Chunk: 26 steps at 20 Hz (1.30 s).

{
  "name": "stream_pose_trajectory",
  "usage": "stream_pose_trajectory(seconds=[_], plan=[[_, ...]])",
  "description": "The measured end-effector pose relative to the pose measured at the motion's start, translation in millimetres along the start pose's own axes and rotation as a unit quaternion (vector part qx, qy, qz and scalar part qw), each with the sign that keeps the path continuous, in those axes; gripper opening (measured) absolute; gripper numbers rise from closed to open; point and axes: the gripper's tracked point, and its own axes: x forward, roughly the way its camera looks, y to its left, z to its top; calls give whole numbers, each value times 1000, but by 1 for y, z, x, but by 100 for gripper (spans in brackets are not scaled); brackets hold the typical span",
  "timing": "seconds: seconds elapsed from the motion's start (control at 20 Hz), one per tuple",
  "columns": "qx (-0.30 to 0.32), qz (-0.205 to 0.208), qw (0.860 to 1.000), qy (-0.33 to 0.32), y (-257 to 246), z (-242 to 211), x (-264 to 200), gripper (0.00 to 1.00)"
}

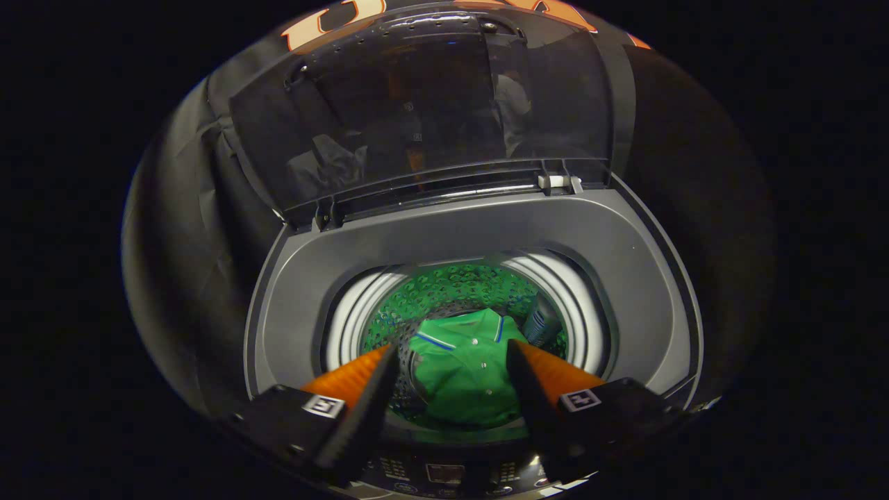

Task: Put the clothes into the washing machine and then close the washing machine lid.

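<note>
A grey top-loading washing machine [444, 232] stands below me with its dark see-through lid [430, 104] raised upright at the back. Down in the drum [451, 288] lies a green polo shirt [465, 364] with blue trim on the collar, spread flat on the bottom. My gripper [453, 354] hovers over the front of the opening, open, with nothing held; the shirt shows in the gap between the fingers, well below them.
The control panel [444, 476] runs along the machine's front edge just under the fingers. A white latch piece [555, 182] sits at the lid's hinge line. Black cloth hangs around the machine on both sides.
</note>
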Motion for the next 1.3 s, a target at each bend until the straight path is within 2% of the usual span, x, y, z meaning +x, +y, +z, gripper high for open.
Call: stream_pose_trajectory(seconds=[0.05,0.4,0.65,1.0,1.3], plan=[[-2,-2,1000,-3,-3,2,-1,100],[-10,-4,1000,-17,-7,10,-10,99],[-37,9,998,-54,6,31,-31,99],[-35,59,984,-162,42,111,-111,98],[-72,38,953,-293,37,224,-210,98]])
